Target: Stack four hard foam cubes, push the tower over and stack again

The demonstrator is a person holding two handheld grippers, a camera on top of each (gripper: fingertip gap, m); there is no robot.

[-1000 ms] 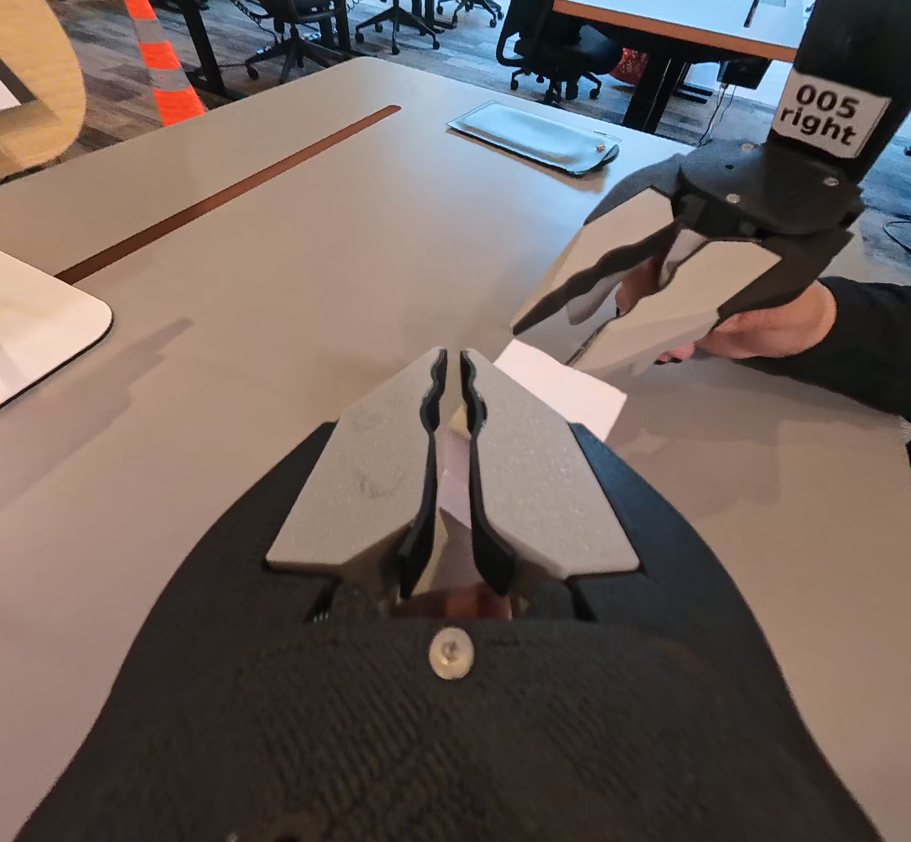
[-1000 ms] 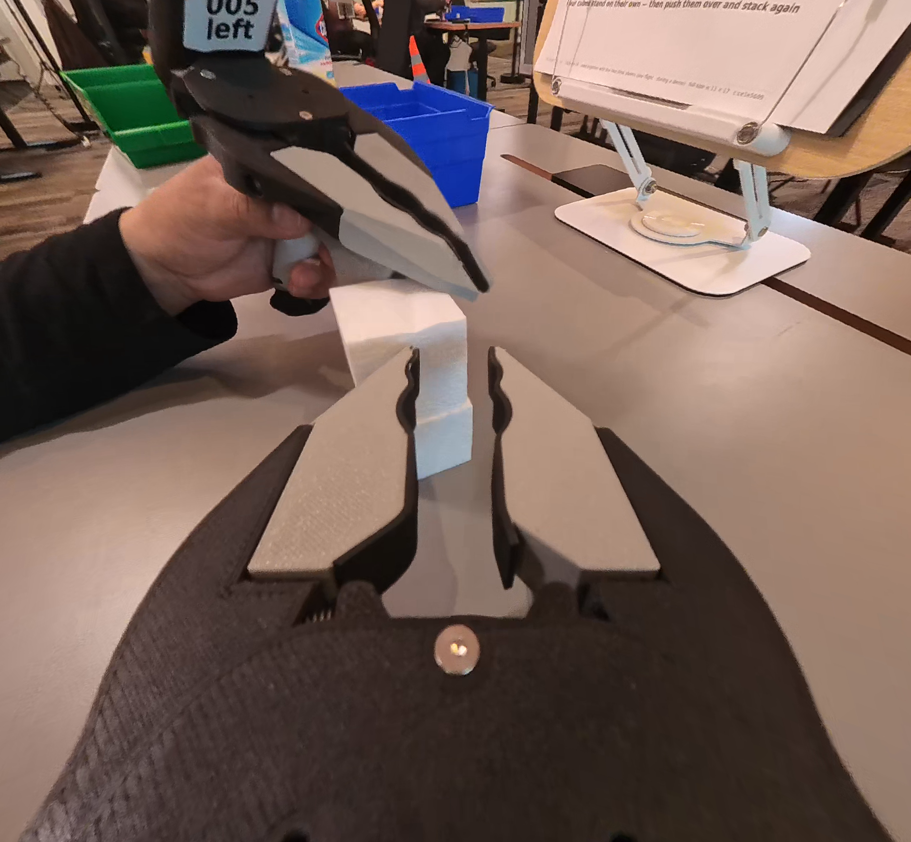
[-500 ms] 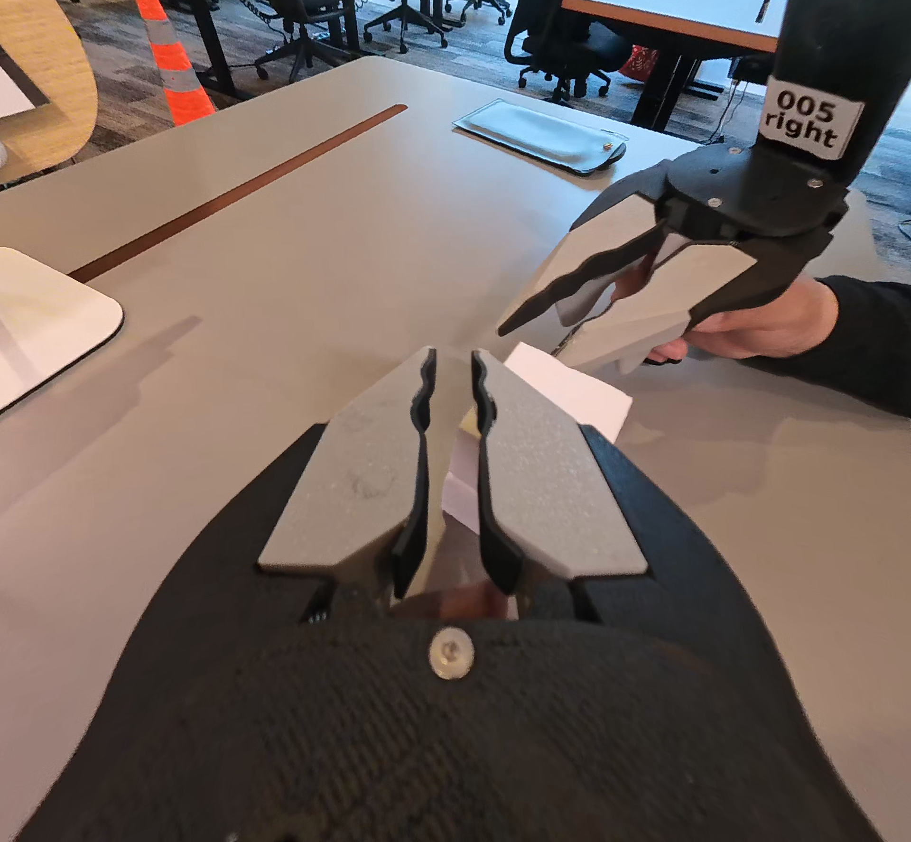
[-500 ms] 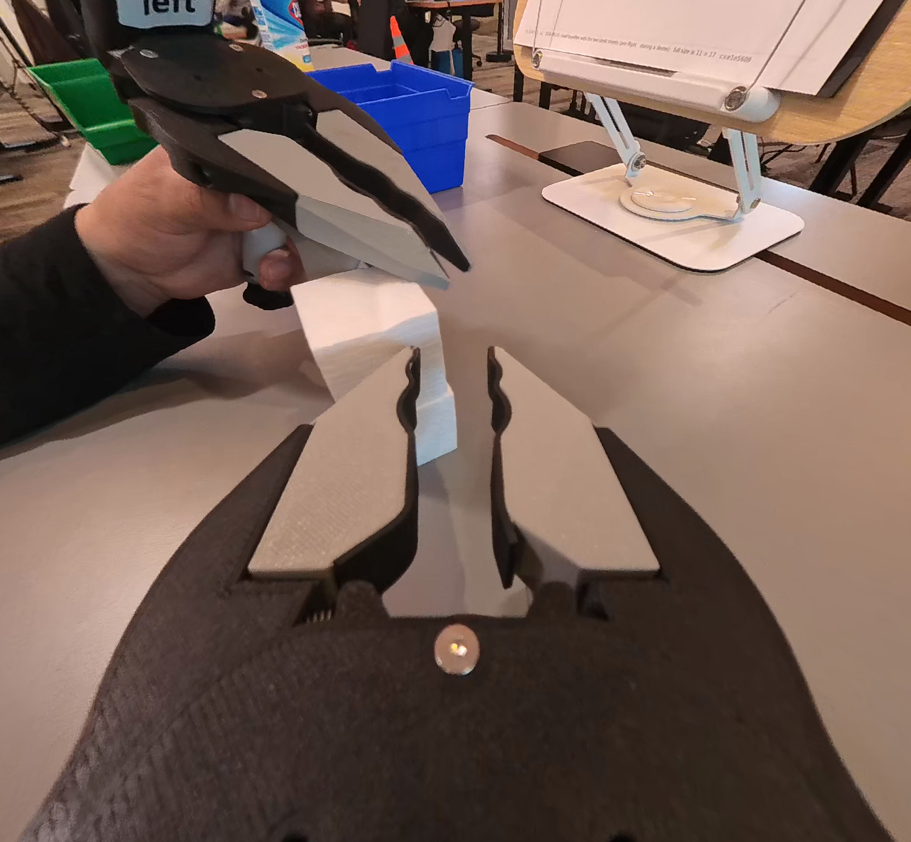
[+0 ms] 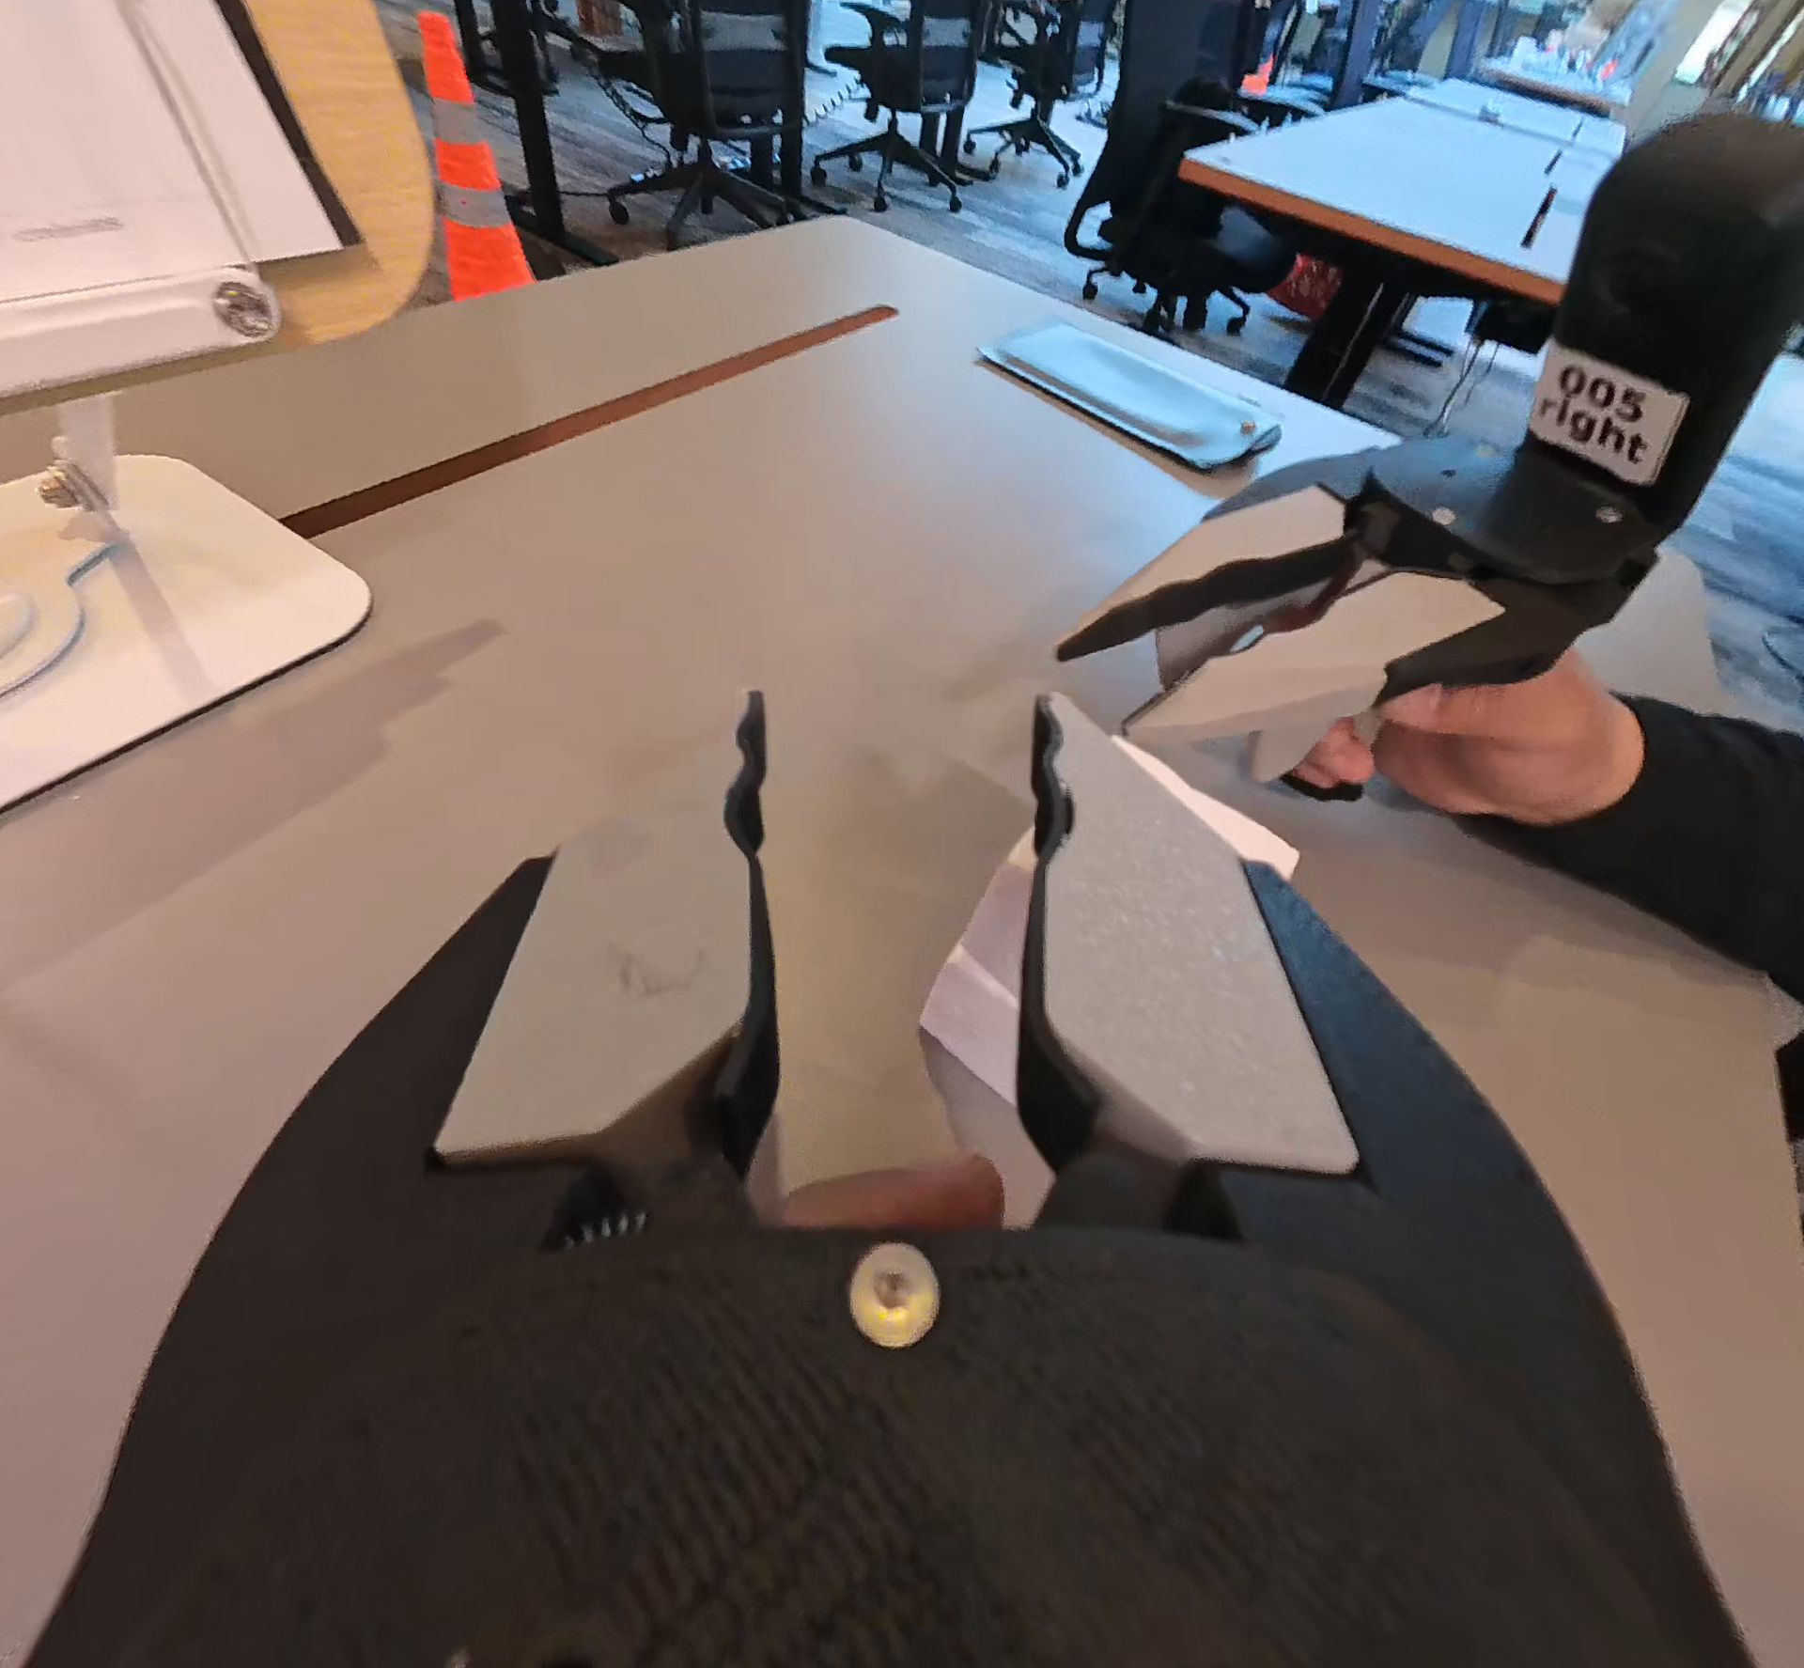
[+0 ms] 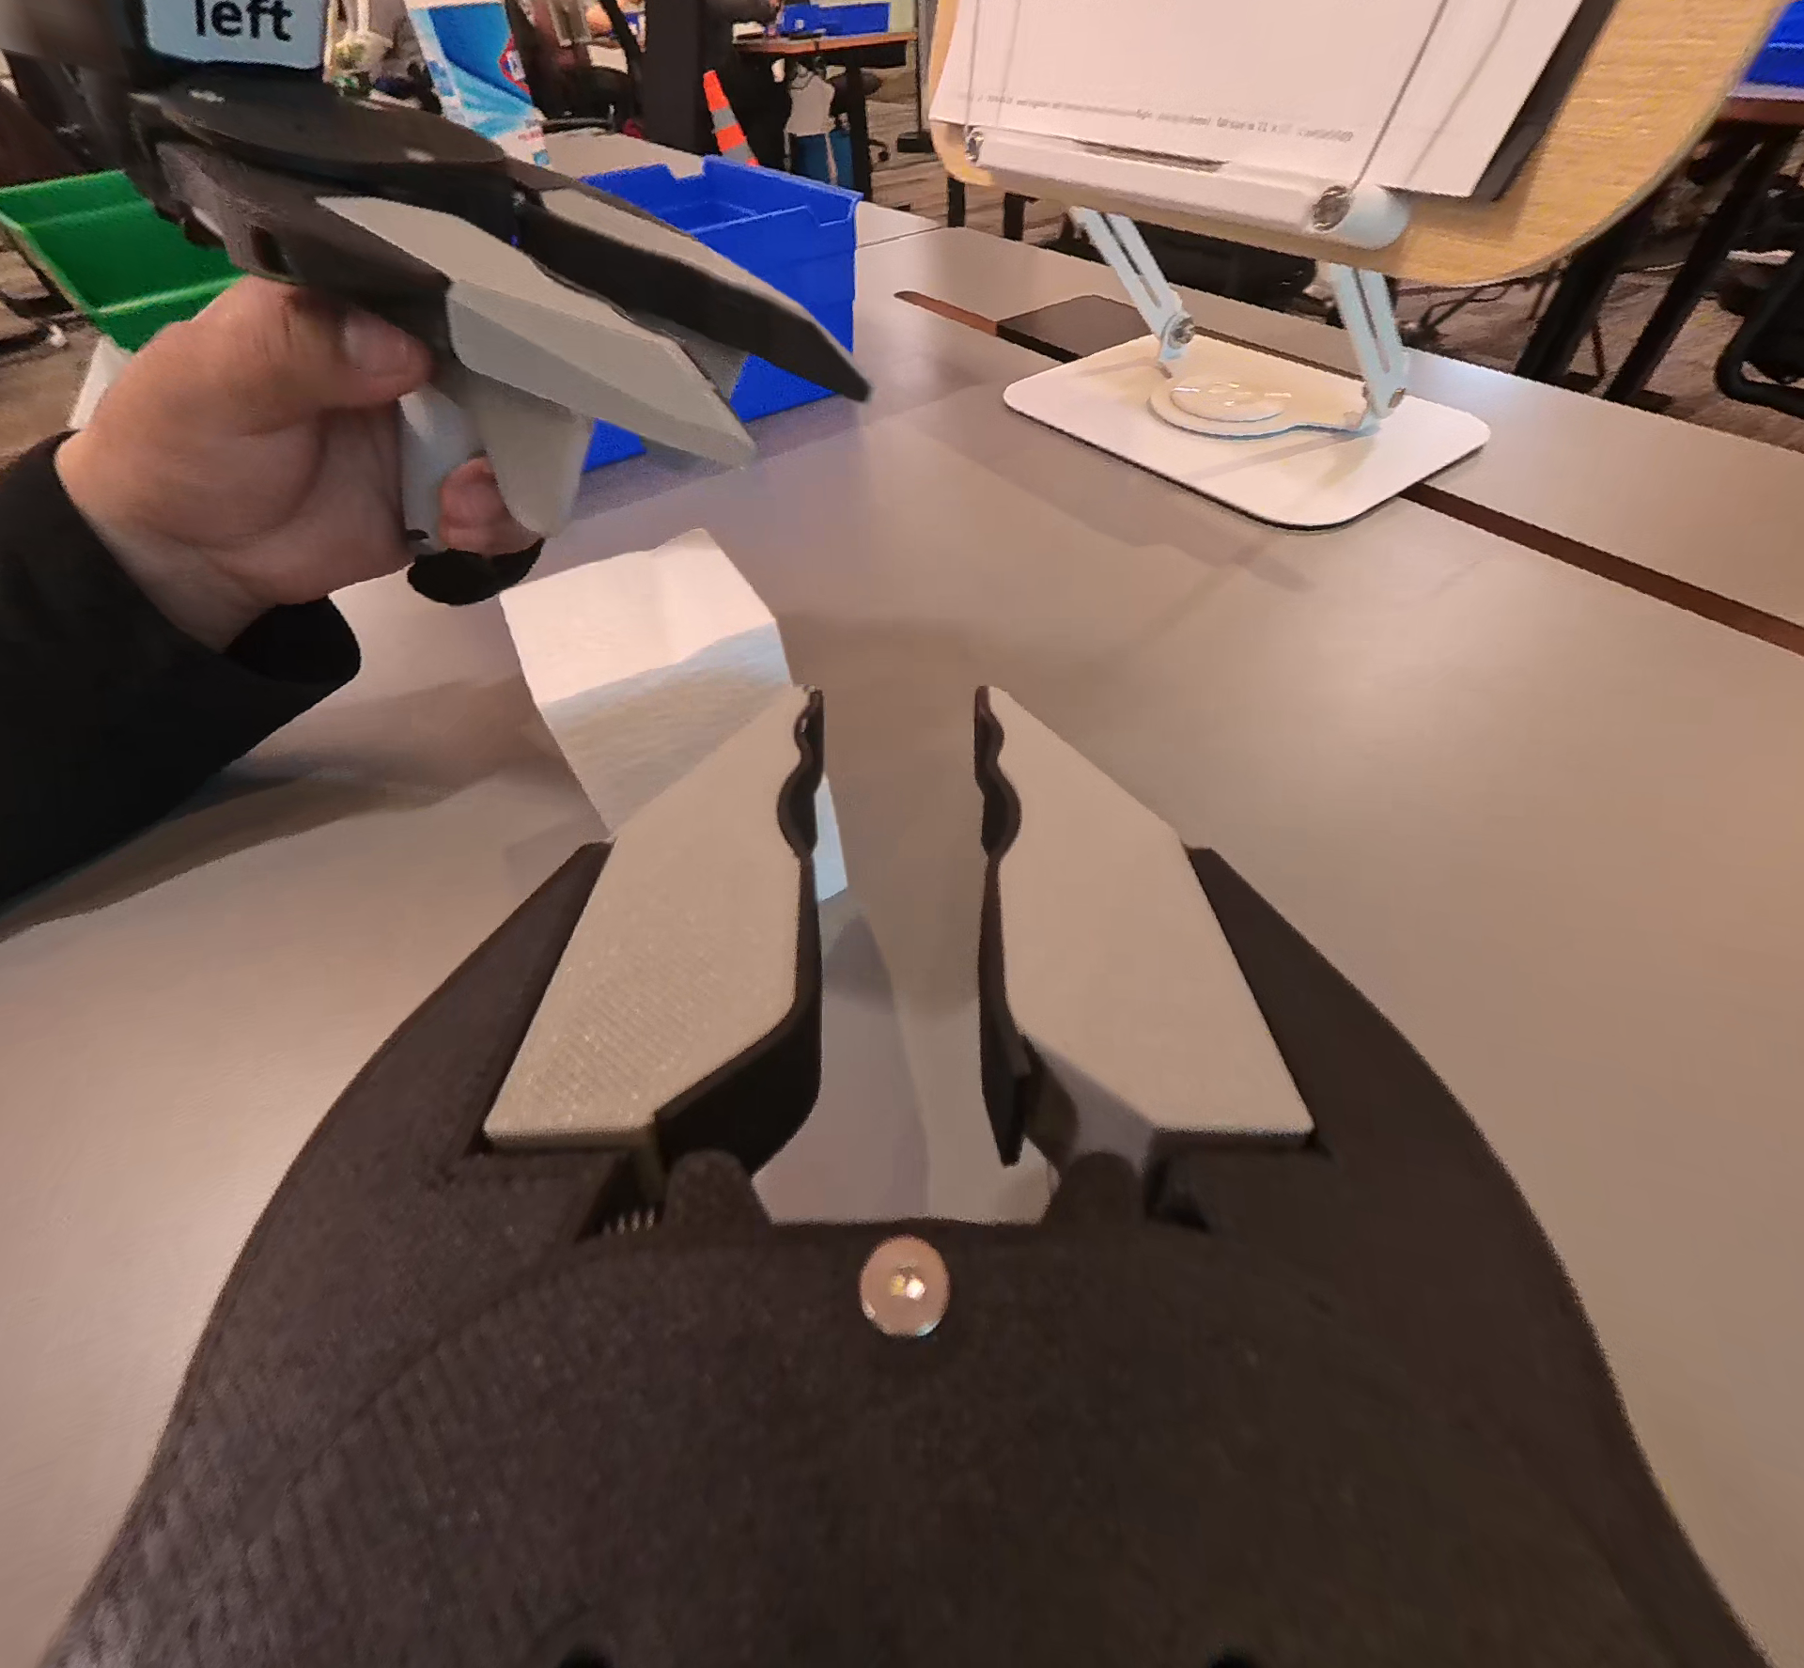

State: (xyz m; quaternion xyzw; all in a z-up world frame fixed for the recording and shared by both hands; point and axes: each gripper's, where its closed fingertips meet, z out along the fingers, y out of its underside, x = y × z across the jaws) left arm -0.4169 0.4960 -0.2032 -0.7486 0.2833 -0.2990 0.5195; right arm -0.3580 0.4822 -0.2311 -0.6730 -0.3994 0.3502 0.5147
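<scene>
A stack of white foam cubes (image 6: 644, 655) stands on the grey table (image 6: 1269, 791); I see at least two, the lower one offset, and cannot tell how many there are. In the left wrist view the cubes (image 5: 976, 987) show mostly hidden under my right finger. My left gripper (image 5: 898, 723) is open wide and empty; in the right wrist view it (image 6: 800, 420) hovers above and behind the stack, clear of it. My right gripper (image 6: 896, 713) is partly open and empty, just right of the stack; it also shows in the left wrist view (image 5: 1098, 689).
A document stand with a white base (image 6: 1250, 440) stands at the back of the table, also seen in the left wrist view (image 5: 146, 606). A blue bin (image 6: 781, 254) and a green bin (image 6: 107, 264) sit behind my left gripper. A flat grey pouch (image 5: 1132, 391) lies at the far edge. The white base (image 6: 1250, 440) is about 30 cm from my left fingertips. My left wrist view (image 5: 99, 625) looks at it from another angle.
My left gripper has opened from nearly shut to wide and has lifted up off the stack. The stack's top now shows uncovered. My right gripper keeps the same gap.
</scene>
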